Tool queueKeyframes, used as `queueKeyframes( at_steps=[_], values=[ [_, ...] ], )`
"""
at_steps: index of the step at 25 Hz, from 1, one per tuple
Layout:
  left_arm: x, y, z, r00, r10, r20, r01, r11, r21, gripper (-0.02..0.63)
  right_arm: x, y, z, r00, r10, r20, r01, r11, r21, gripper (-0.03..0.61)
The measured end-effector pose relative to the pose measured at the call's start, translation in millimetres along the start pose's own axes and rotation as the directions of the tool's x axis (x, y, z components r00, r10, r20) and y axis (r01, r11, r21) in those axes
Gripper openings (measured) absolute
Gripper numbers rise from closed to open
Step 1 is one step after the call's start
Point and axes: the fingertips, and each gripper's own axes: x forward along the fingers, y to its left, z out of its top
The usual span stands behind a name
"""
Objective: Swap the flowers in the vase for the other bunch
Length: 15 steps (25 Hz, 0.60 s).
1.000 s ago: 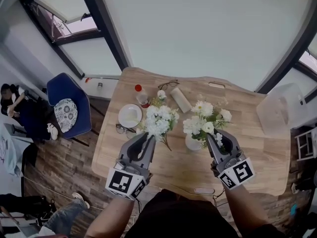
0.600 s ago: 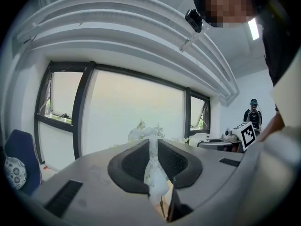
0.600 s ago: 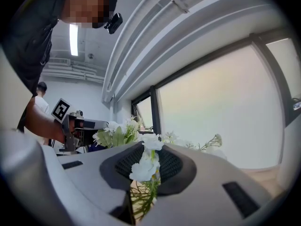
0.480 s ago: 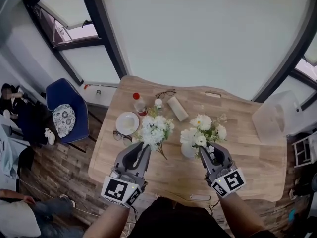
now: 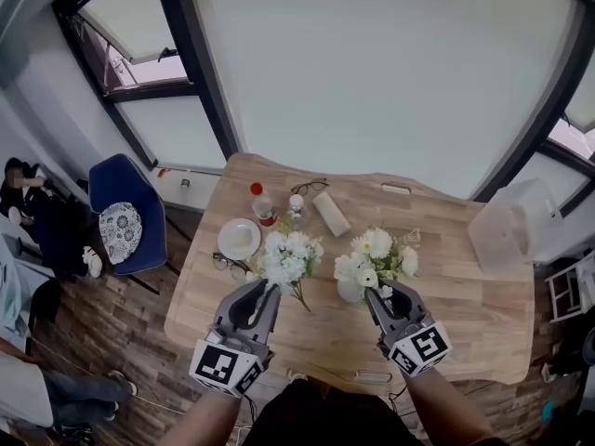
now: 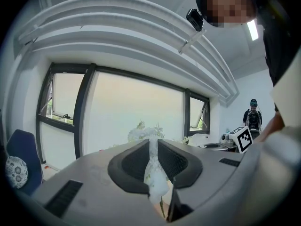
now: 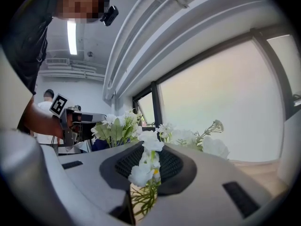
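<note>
Vase (image 5: 350, 291) stood white and squat near the middle of the wooden table (image 5: 474, 291), and I took every place from it. Both forearms came up from the near edge, side by side, with the marker cubes toward my operator's body and the jaws pointing away across the table, about level.

The right gripper (image 5: 379, 293) sat just beside the vase on its right, its tips almost at the rim. In the right gripper view its jaws (image 7: 149, 147) were drawn in on the mixed white bunch (image 7: 146, 166), with blossoms and green stems pinched between the ribbed pads. From the head view that mixed white bunch (image 5: 372, 254) rose directly over the vase and spread beyond it; I could not tell how deep the stems sat in it.

The left gripper (image 5: 263, 291) was left of the vase and apart from it. Its jaws (image 6: 153, 142) were clamped nearly together on the pale stem of the rounded white bunch (image 6: 153, 166). That rounded white bunch (image 5: 288, 256) was held in the air to the vase's left, at about the same height as the other blooms, the two bunches near each other but not touching.

Beyond the vase lay a pale roll (image 5: 332, 214), a red-capped bottle (image 5: 263, 203) and a white plate (image 5: 239, 239), farther left.
</note>
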Motion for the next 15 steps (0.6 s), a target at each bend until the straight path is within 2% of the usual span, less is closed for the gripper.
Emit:
queueKeyframes(
  at_steps=[6,11,15],
  values=[
    [2.9,3.1,-0.6,1.0,0.004,0.007,-0.004,1.0,-0.012,0.055,0.4,-9.3,1.5,1.0,-0.024,-0.005,0.024,1.0,-0.009,0.087],
    [-5.0,-0.5,-2.4,1.0,-0.009,0.015,0.009,1.0,-0.028,0.055,-3.9,0.0,3.6,0.999,-0.038,-0.021,0.038,0.999,-0.019,0.09],
    [-0.7,-5.3,0.4,0.999,-0.028,0.027,0.029,0.999,-0.027,0.055,-6.1,-1.7,7.6,0.999,-0.046,-0.023,0.046,0.998,-0.032,0.146]
  ],
)
